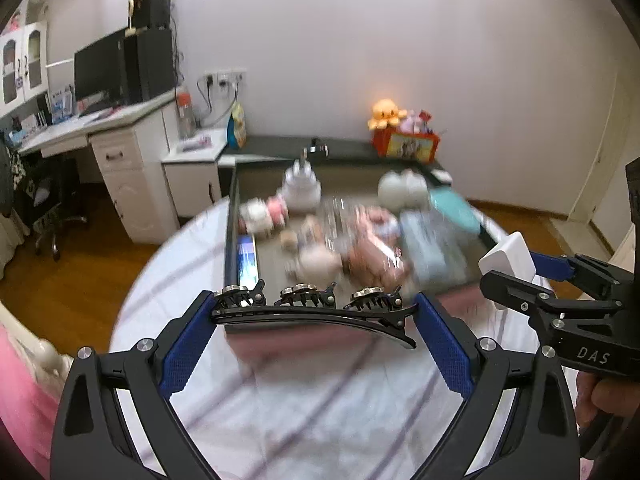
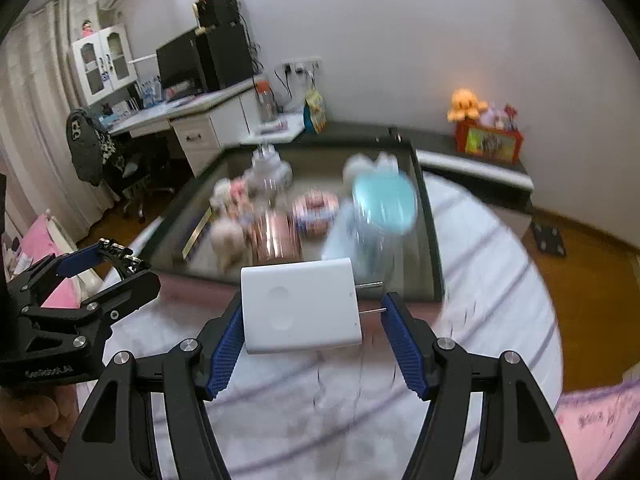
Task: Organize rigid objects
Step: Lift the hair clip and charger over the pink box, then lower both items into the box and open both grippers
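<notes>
Both tongs are loaded over the striped bedsheet (image 2: 360,400), short of the tray (image 1: 232,216): the left gripper (image 1: 316,312) clamps a black hair clip (image 1: 312,312) lengthwise between its blue pads, and the right gripper (image 2: 312,316) pinches a white charger (image 2: 300,306) from its flat end to its prongs. That prong-side contact looks thin, so I'd carry the charger level and slowly. Each piece should reach a bare spot in the crowded tray before the jaws ease apart.
</notes>
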### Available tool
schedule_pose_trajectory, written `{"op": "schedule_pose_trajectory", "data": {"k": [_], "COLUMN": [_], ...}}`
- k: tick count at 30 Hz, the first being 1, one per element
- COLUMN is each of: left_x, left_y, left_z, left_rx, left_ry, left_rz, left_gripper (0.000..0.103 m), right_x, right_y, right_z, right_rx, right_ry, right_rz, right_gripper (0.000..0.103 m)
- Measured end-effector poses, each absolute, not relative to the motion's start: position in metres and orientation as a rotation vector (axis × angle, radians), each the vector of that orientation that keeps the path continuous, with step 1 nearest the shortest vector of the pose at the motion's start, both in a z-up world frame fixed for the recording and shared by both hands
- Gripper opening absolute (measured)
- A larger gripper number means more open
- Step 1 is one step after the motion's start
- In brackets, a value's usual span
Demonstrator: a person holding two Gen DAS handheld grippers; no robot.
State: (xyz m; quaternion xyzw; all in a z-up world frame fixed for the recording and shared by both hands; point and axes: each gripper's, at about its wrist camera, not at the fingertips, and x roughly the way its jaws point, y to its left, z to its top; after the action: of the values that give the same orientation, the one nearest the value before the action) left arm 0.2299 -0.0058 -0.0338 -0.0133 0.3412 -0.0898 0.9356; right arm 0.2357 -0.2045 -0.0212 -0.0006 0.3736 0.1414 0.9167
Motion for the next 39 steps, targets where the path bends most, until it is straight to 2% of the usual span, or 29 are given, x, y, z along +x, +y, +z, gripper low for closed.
{"op": "schedule_pose_trajectory", "data": {"k": [9, 29, 32, 33, 39], "left_x": [0.293, 0.377, 0.379, 0.378, 0.365], "left_y": [0.002, -0.017, -0.015, -0.012, 0.000], "left_z": [-0.003, -0.049, -0.054, -0.053, -0.048], "left_rx": [-0.041, 0.019, 0.014, 0.008, -0.003], "left_ry": [0.633, 0.758, 0.779, 0.777, 0.765], "left_rz": [-0.169, -0.149, -0.133, -0.129, -0.107], "left_gripper": [0.098, 0.099, 0.102, 0.103, 0.103], "right_x": [0.303, 0.384, 0.388, 0.388, 0.382], "right_y": [-0.188, -0.193, -0.196, -0.198, -0.201], "right_z": [0.016, -0.034, -0.039, -0.039, -0.030], "right_rx": [-0.030, 0.023, 0.044, 0.054, 0.103], "right_ry": [0.706, 0.849, 0.868, 0.871, 0.861], "right_rz": [0.317, 0.298, 0.295, 0.287, 0.306], "right_gripper": [0.068, 0.068, 0.075, 0.083, 0.086]}}
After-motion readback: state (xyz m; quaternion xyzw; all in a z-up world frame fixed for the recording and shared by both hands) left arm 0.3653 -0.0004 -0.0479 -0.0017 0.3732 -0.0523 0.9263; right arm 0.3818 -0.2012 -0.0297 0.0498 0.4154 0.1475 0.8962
